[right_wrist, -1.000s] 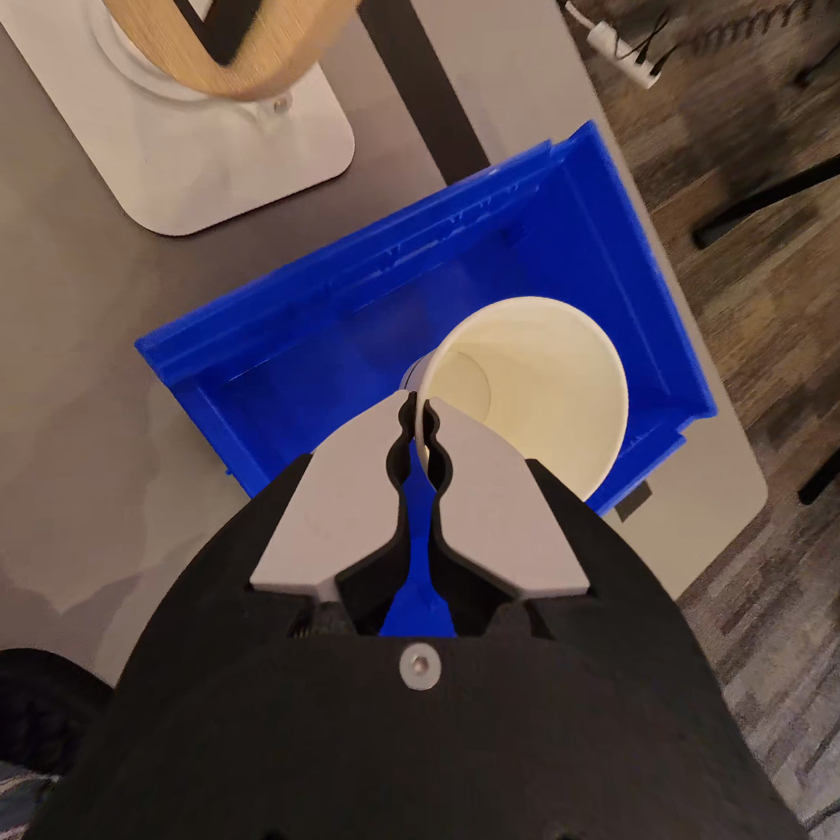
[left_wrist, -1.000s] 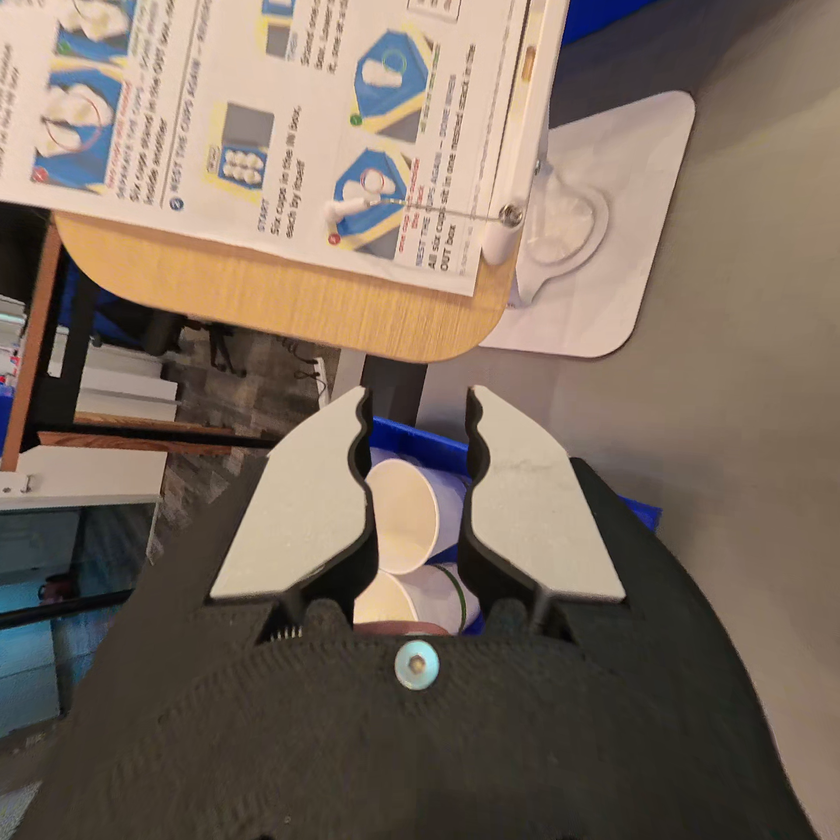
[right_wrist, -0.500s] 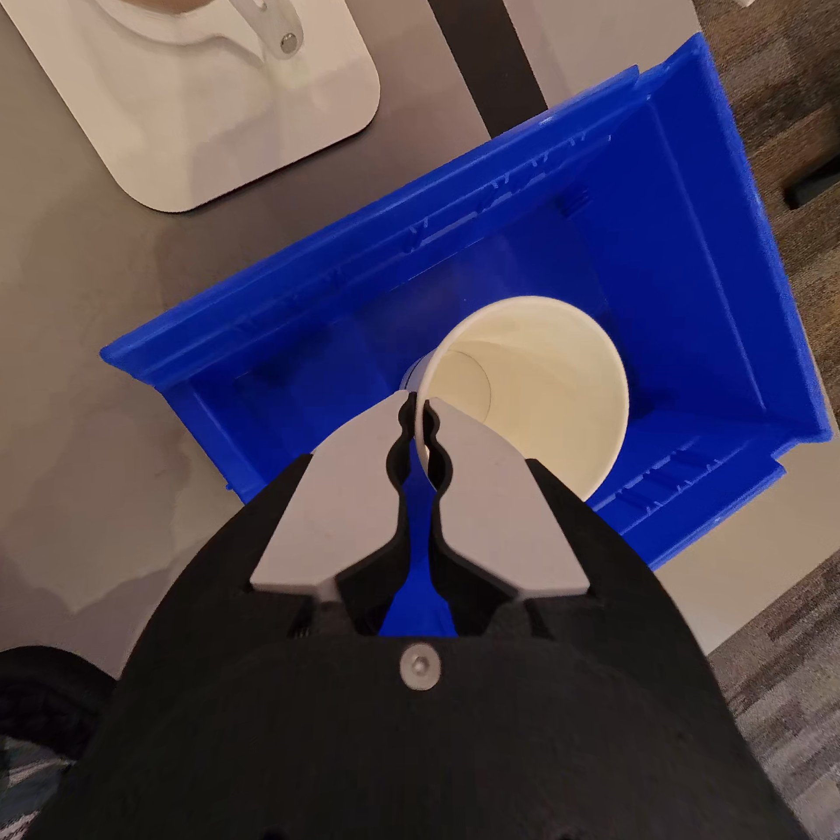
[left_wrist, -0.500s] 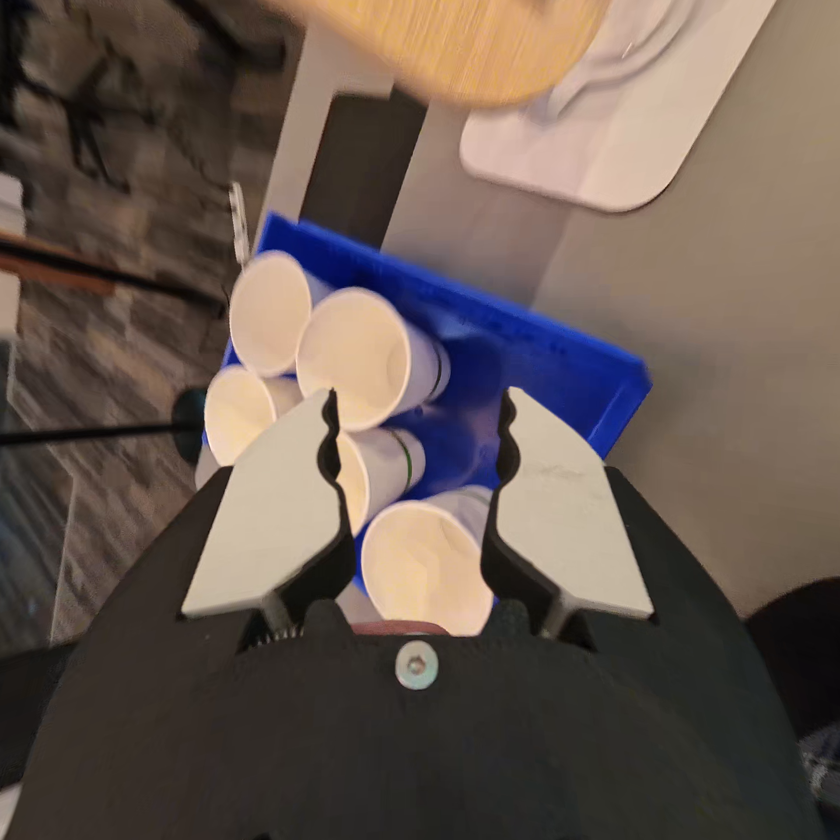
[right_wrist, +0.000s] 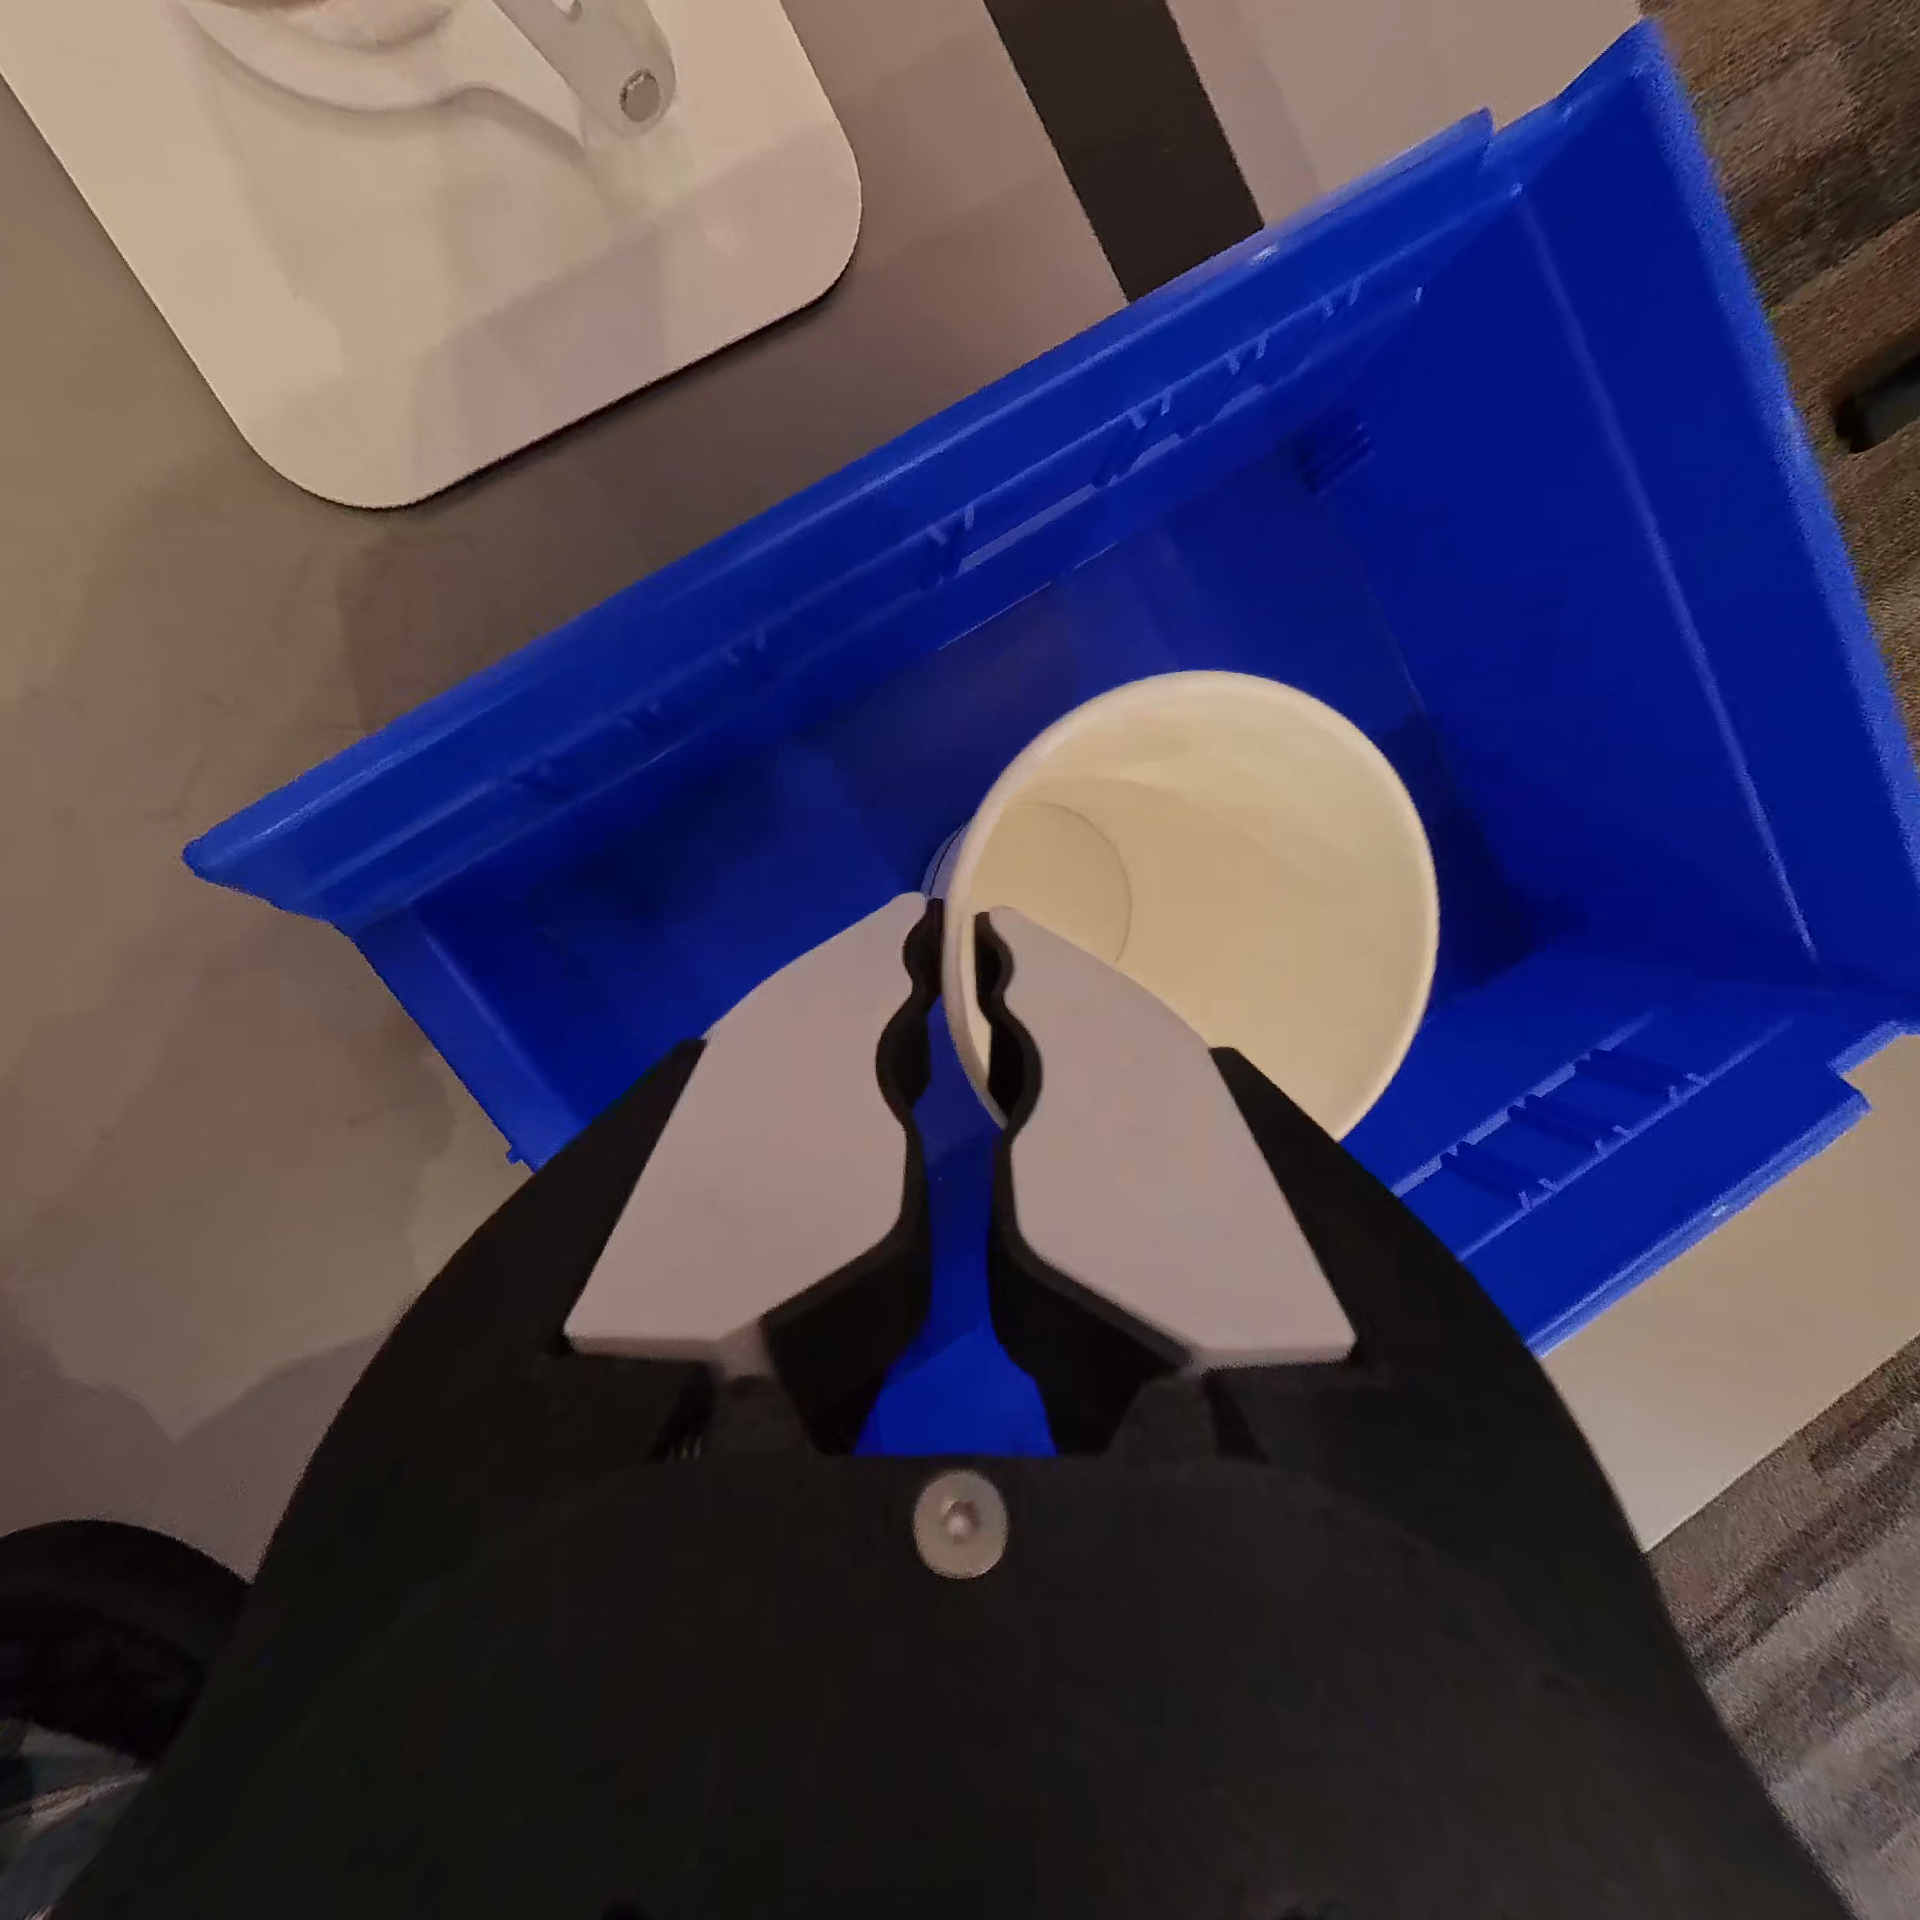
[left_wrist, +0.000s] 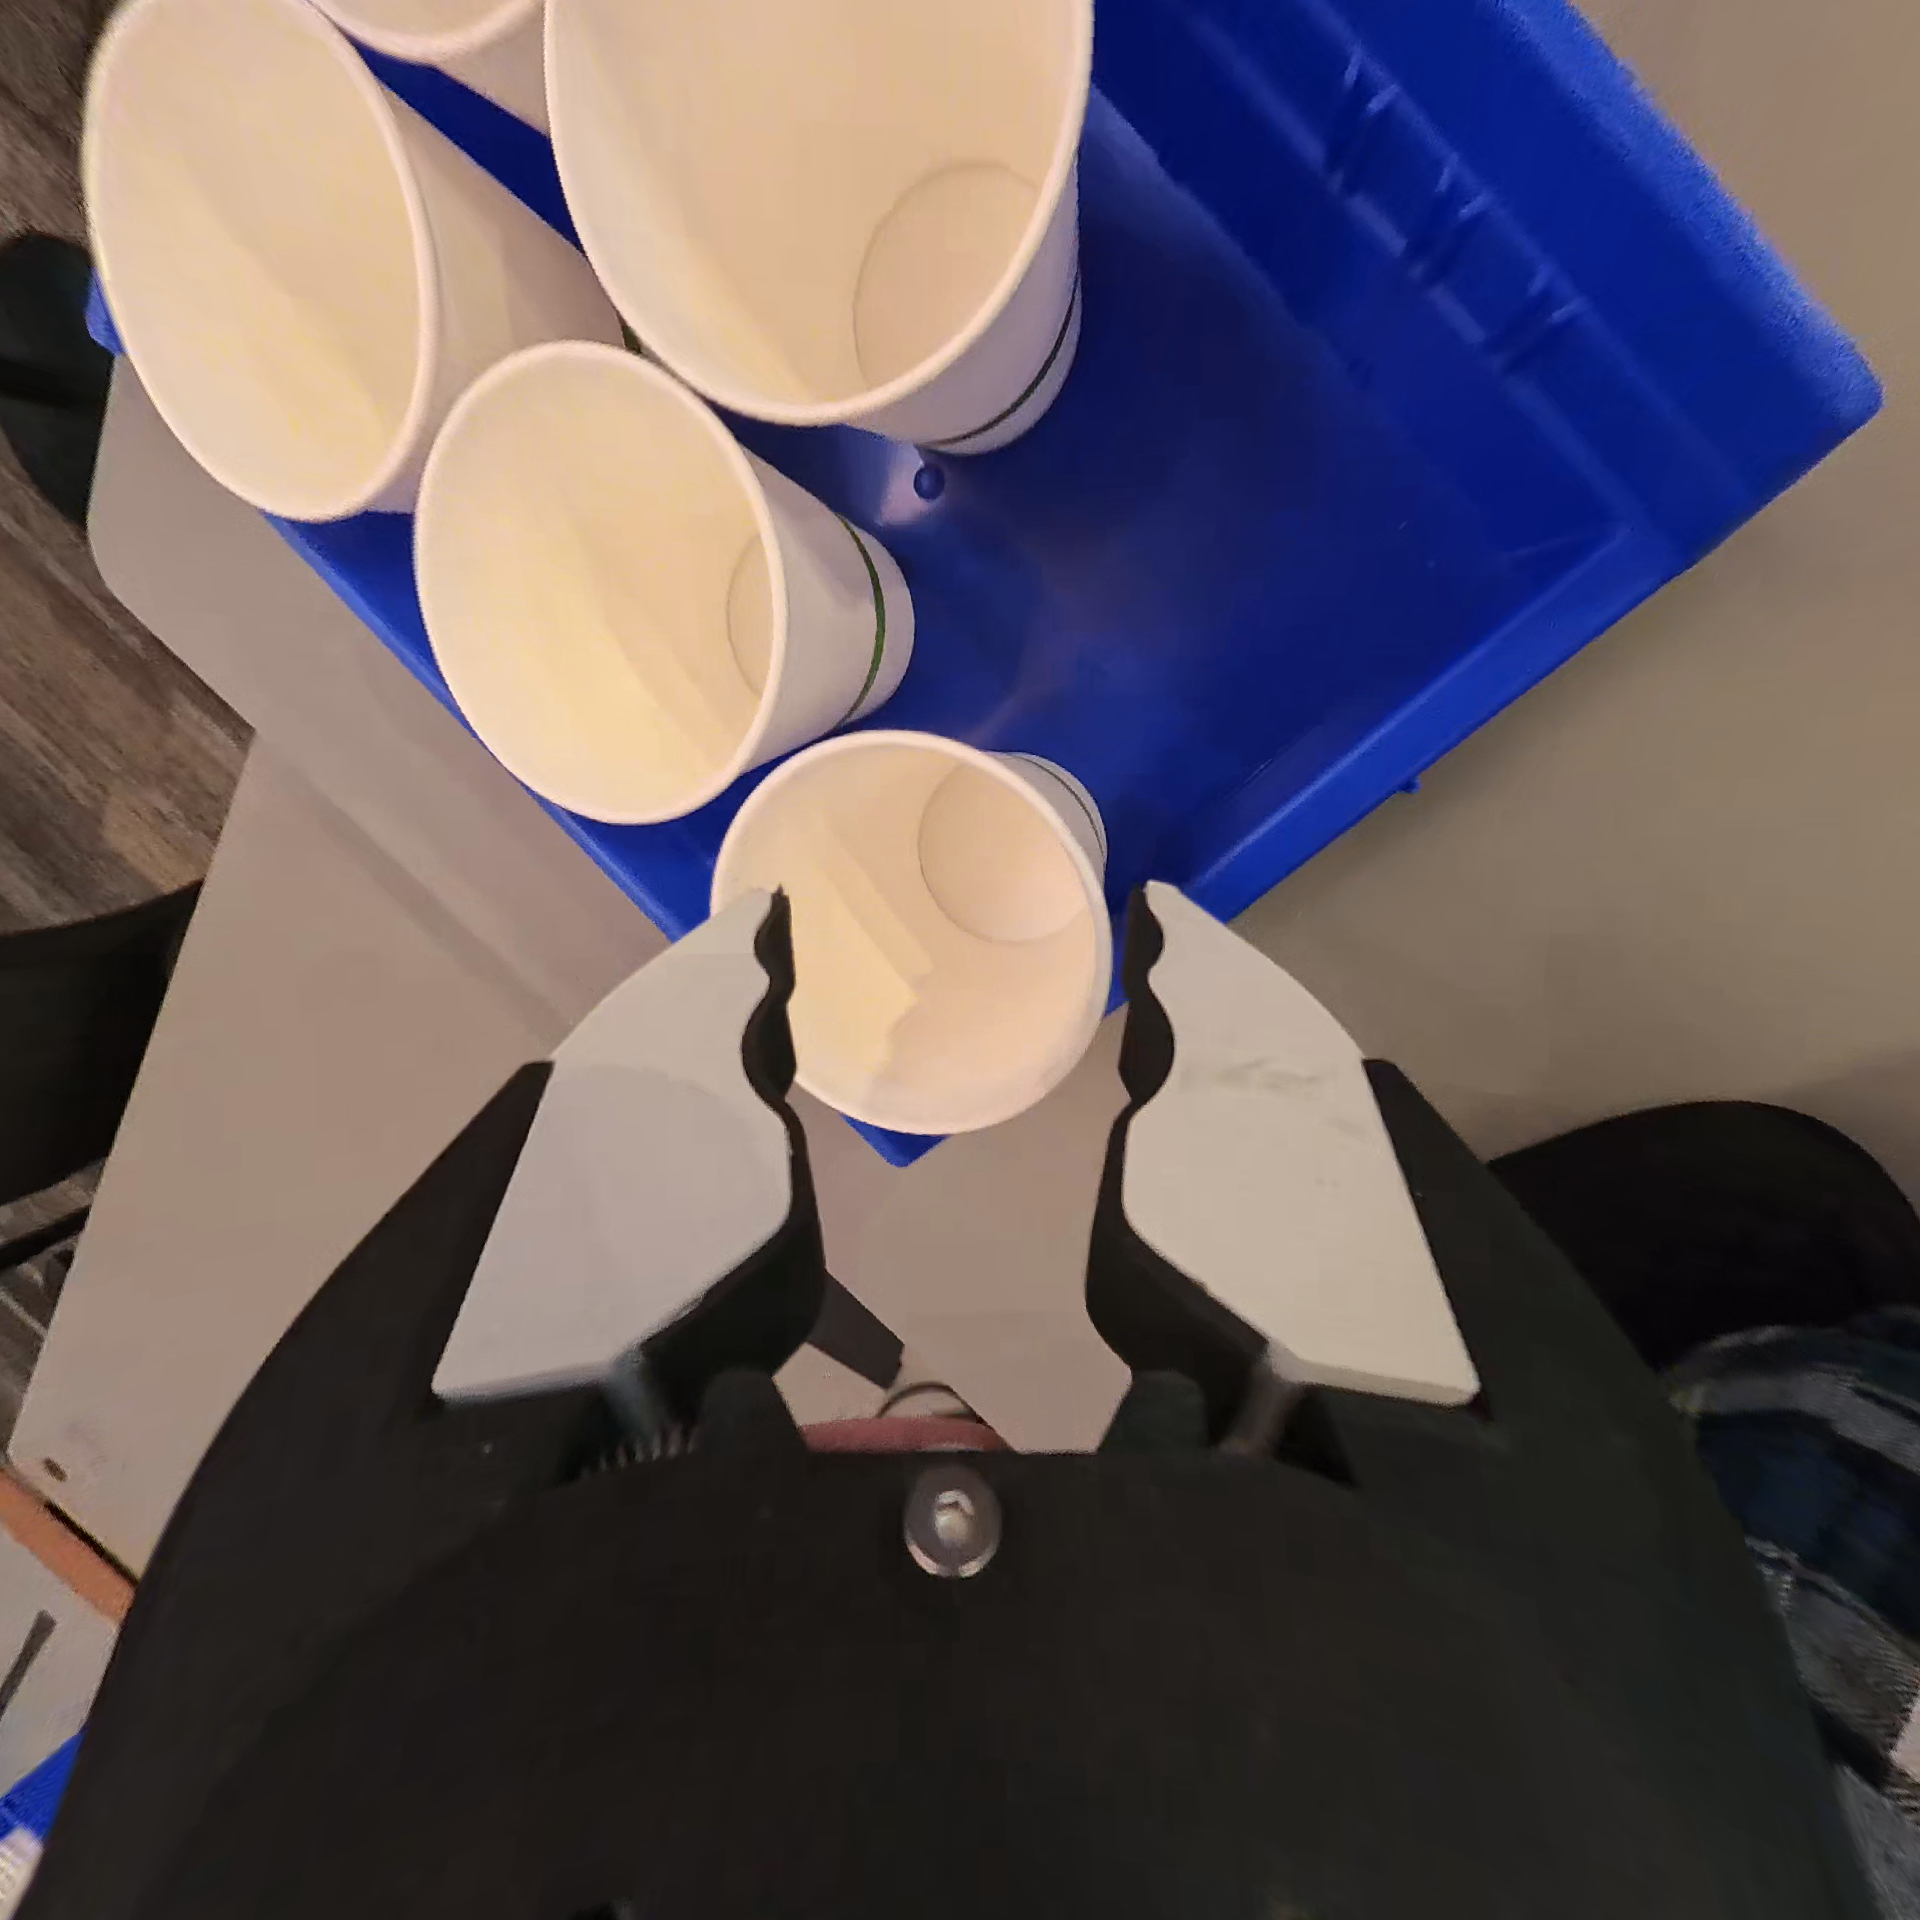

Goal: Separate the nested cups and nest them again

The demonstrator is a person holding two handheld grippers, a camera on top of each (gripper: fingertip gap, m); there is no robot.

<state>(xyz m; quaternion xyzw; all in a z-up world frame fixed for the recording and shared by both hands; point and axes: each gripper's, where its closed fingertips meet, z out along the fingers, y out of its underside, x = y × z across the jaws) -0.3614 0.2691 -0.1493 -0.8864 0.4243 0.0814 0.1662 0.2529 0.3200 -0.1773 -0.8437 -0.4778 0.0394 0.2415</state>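
White paper wall of a cup [right_wrist: 1236, 894] is pinched between the right gripper [right_wrist: 961, 920] fingers, over a blue bin [right_wrist: 1621, 540]. The left gripper [left_wrist: 956, 904] is spread, its fingers flanking a standing cup [left_wrist: 935, 935] without pressing; more cups [left_wrist: 623, 582] fill another blue bin [left_wrist: 1403, 436] toward eleven o'clock.
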